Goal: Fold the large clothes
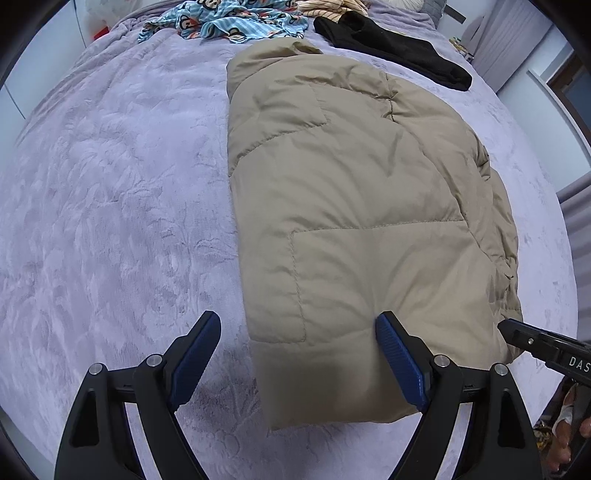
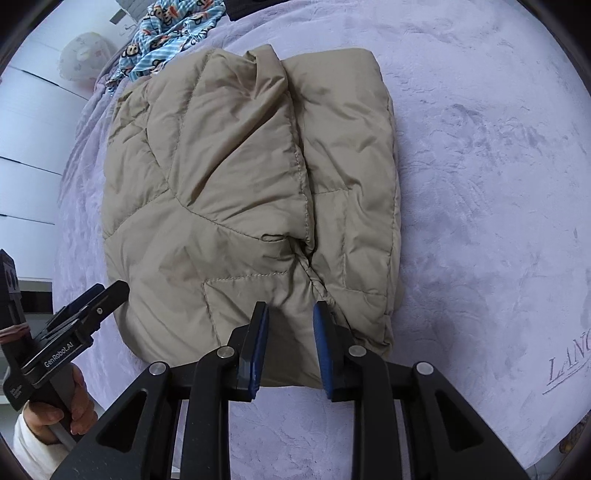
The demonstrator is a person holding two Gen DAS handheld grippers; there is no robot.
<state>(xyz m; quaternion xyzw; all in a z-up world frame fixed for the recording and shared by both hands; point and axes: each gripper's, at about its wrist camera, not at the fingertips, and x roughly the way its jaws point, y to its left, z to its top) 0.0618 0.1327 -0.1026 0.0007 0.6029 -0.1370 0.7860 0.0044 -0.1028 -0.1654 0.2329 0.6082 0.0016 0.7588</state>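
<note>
A beige puffer jacket [image 1: 354,192] lies folded into a thick rectangle on the bed, also filling the right wrist view [image 2: 236,184]. My left gripper [image 1: 297,318] is open wide at the jacket's near left corner: one finger rests on the fabric, the other stands over the blanket. My right gripper [image 2: 291,307] hangs over the jacket's near edge with its jaws a narrow gap apart, and flat fabric shows between the pads with nothing pinched. Each gripper shows in the other's view: the right gripper [image 1: 517,332] at the jacket's near right corner, the left gripper [image 2: 99,295] held by a hand [image 2: 70,402].
A lavender plush blanket [image 1: 110,192] covers the bed, with embroidered lettering [image 2: 569,363] near its edge. A blue monkey-print cloth [image 1: 221,22], a black garment [image 1: 391,44] and a striped cloth [image 1: 325,7] lie beyond the jacket. White cupboard fronts [image 2: 26,147] stand left of the bed.
</note>
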